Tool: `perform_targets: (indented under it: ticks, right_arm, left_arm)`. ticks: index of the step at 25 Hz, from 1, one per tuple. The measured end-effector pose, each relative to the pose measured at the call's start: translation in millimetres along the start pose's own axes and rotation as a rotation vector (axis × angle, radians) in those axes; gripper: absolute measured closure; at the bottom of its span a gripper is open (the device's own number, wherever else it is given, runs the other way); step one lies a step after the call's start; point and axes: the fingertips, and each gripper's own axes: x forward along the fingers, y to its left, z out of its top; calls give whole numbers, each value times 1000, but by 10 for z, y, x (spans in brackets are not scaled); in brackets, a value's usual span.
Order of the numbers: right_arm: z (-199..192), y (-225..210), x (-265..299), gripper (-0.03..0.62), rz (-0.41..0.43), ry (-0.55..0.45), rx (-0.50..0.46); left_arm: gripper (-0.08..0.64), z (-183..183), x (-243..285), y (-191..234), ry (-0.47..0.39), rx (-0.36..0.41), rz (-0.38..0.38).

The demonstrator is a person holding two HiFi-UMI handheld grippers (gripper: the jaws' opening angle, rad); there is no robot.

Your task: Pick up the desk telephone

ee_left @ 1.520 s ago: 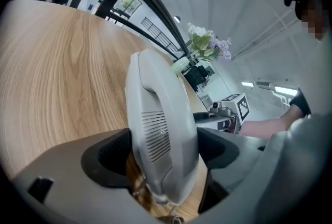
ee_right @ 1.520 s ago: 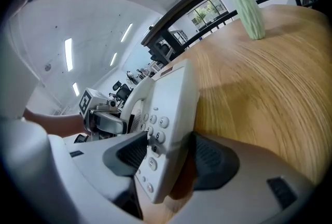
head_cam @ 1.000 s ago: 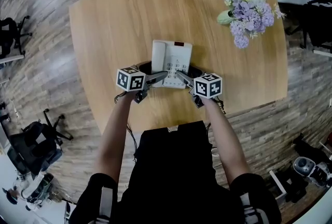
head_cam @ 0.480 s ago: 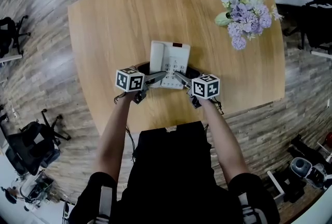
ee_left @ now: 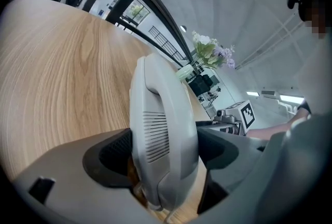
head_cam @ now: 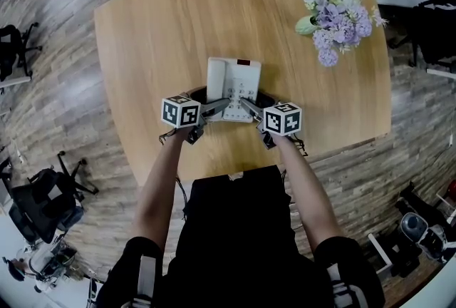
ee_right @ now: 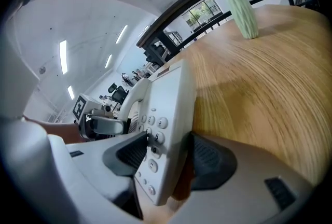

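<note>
Clamping in from both sides: the left hand-held gripper has its jaws closed on the handset, while the right hand-held gripper pinches the keypad side of the desk telephone. The phone is at centre frame, on the table's near half. Farther back, upper right, is a vase of white and purple flowers.
</note>
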Motion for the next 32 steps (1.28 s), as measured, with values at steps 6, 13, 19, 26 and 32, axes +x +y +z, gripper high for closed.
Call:
perform_targets:
  ticks: [6, 13, 19, 26, 32]
  right_arm:
    - [-53, 227, -84, 327, -14, -24, -12]
    - [-32, 353, -167, 327, -8, -24, -38]
    - [-41, 567, -219, 327, -17, -68, -37]
    - [6, 779, -301, 327, -16, -113, -68]
    - [-47, 928, -345, 327, -23, -137, -68]
  left_arm:
    - [179, -96, -208, -94, -46, -47, -16]
    - [179, -84, -326, -199, -65, -12, -25]
    - [179, -85, -535, -274, -95, 7, -25]
    - [178, -53, -737, -381, -142, 32, -28]
    - [179, -86, -874, -437, -157, 56, -45]
